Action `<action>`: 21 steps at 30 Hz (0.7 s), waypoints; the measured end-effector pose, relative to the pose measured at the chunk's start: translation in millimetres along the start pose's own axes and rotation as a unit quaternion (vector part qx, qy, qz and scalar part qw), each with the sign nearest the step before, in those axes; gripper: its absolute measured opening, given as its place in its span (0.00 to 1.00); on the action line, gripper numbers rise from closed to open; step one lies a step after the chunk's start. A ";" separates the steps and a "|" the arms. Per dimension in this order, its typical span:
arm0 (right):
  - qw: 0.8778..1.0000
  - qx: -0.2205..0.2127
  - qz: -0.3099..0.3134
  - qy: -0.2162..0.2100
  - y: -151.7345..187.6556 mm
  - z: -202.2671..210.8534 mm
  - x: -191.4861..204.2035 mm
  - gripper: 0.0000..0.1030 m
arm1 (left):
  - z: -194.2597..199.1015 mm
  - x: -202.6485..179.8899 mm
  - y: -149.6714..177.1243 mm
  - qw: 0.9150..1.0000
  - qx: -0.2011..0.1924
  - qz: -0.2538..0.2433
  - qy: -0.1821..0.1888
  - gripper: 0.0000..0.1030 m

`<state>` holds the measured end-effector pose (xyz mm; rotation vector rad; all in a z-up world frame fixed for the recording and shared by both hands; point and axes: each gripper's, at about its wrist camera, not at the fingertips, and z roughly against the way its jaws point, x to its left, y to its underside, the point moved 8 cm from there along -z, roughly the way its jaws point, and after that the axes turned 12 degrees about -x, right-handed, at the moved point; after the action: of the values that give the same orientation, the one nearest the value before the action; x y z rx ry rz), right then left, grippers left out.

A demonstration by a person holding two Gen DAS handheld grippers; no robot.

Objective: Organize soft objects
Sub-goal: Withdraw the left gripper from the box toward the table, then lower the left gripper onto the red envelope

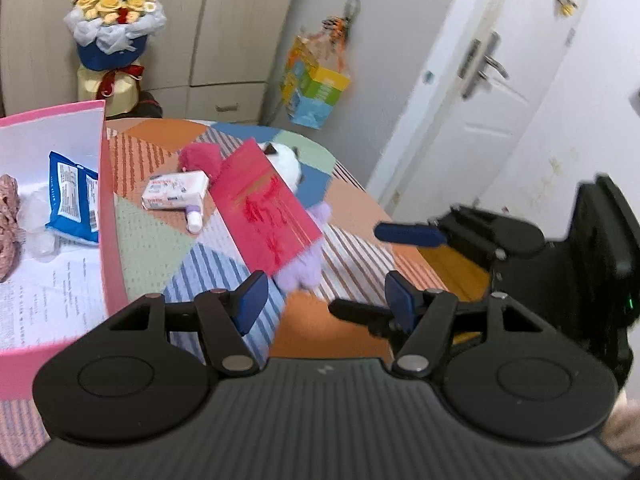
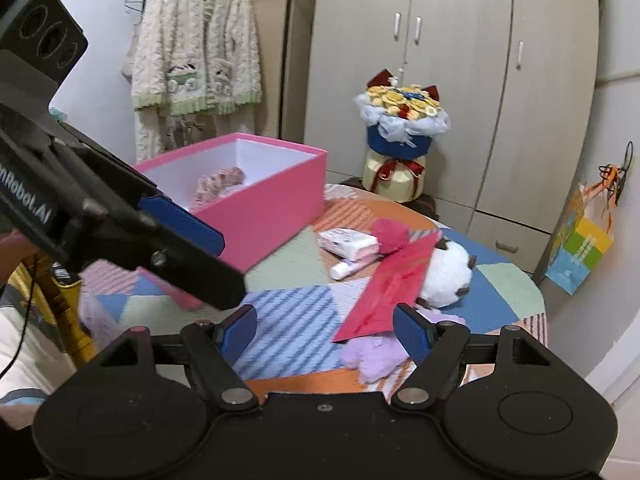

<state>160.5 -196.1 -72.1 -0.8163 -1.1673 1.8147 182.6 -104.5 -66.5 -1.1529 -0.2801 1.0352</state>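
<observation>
**Soft toys on table, both grippers empty**

Left wrist: left gripper (image 1: 322, 300) spread, empty, over table (image 1: 160, 240); pink box (image 1: 105, 208) at left edge.

Right wrist: right gripper (image 2: 326, 334) spread, empty. Red card (image 2: 394, 286) covers panda (image 2: 448, 276) and purple plush (image 2: 376, 354); a grasp could snag it.

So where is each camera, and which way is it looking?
Left wrist view: sits on the left gripper, looking across the table toward the white door; its open jaws show, plus the right gripper coming in from the right.
Right wrist view: sits on the right gripper, looking toward the wardrobe; its open jaws show, plus the left gripper coming in from the left.
Both see the pink box, red envelope, panda plush, purple plush and bouquet.
</observation>
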 end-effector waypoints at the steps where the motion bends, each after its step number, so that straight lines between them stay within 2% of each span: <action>1: 1.000 0.000 0.003 0.003 2.2 -4.9 -3.5 0.77 | -7.7 4.1 -0.9 1.000 -0.006 0.001 -0.009 0.62; 4: 1.000 0.010 0.002 0.016 10.7 -22.1 -15.4 0.77 | -34.6 16.9 0.2 0.999 -0.014 0.016 -0.036 0.62; 7: 1.000 0.017 -0.011 0.021 17.7 -38.8 -28.6 0.76 | -61.3 28.6 4.2 0.998 -0.004 0.051 -0.032 0.62; 10: 0.999 0.030 -0.028 0.024 23.8 -55.7 -44.1 0.68 | -82.8 42.8 5.8 0.996 -0.009 0.071 -0.052 0.62; 12: 0.998 0.042 -0.044 0.024 27.1 -65.9 -53.1 0.56 | -95.3 51.6 6.9 0.994 -0.015 0.086 -0.064 0.62; 15: 0.996 0.053 -0.066 0.017 30.6 -79.5 -62.1 0.51 | -116.8 64.6 5.0 0.989 -0.030 0.117 -0.081 0.62; 21: 0.994 0.062 -0.090 0.014 37.6 -103.6 -71.2 0.41 | -144.6 81.1 14.6 0.982 -0.010 0.173 -0.072 0.62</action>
<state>269.8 -226.2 -138.1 -0.6417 -1.0637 1.7037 313.9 -129.1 -166.0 -1.1713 -0.2070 1.4285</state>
